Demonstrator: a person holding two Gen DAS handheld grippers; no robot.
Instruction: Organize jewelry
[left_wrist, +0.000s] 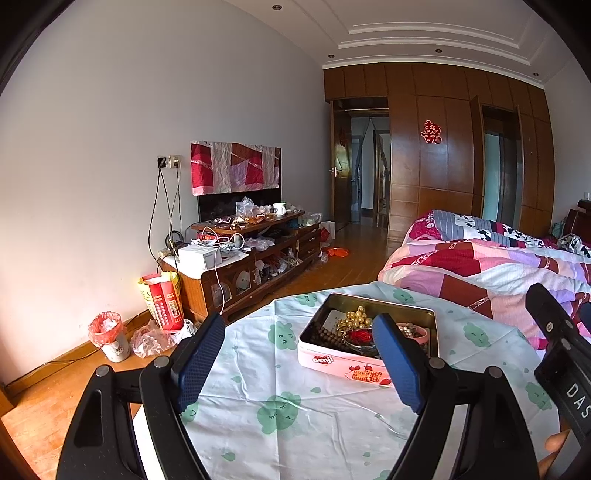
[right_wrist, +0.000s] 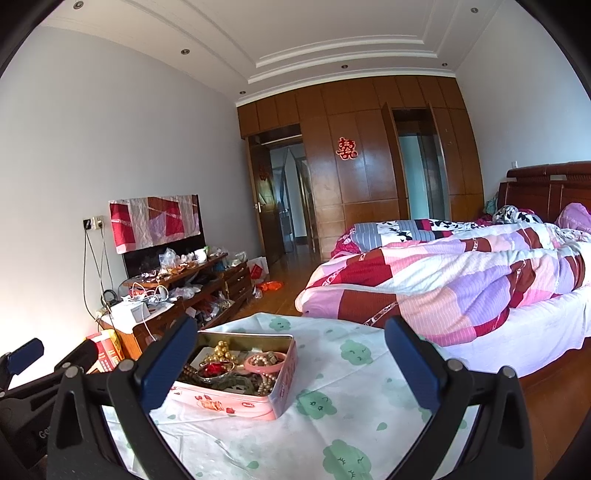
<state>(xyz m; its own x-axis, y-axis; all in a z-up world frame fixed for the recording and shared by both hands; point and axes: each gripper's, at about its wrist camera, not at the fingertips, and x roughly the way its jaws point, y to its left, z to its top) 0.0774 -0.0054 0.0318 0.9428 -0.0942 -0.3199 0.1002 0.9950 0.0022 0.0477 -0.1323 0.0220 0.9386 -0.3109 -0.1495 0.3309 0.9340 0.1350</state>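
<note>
Your tin (left_wrist: 334, 360) sits open on the table (left_wrist: 258, 413), a rectangular metal box with rounded corners, pink and white printed sides and a dull metallic interior. It holds a tangle of jewelry: a cluster of glossy gold beads (left_wrist: 356, 315) toward the far side, a string of dark brown wooden beads (left_wrist: 328, 338) along the left wall, a red rose-shaped piece (left_wrist: 361, 336) in the middle, and a pink bangle (right_wrist: 265, 363) with smaller pale pearl-like beads around it. The table carries a thin, creased white cloth printed with green cloud faces. Your left gripper (left_wrist: 299, 363) hangs just short of the tin with its jaws spread wide and nothing between them; its blue pads (left_wrist: 197, 363) show a fine dimpled texture. Your right gripper (right_wrist: 290, 369) is likewise held apart and empty, the tin lying ahead of it, nearer its left finger. A patchwork quilt (right_wrist: 443, 280) in pink, red and white covers the bed beyond.
</note>
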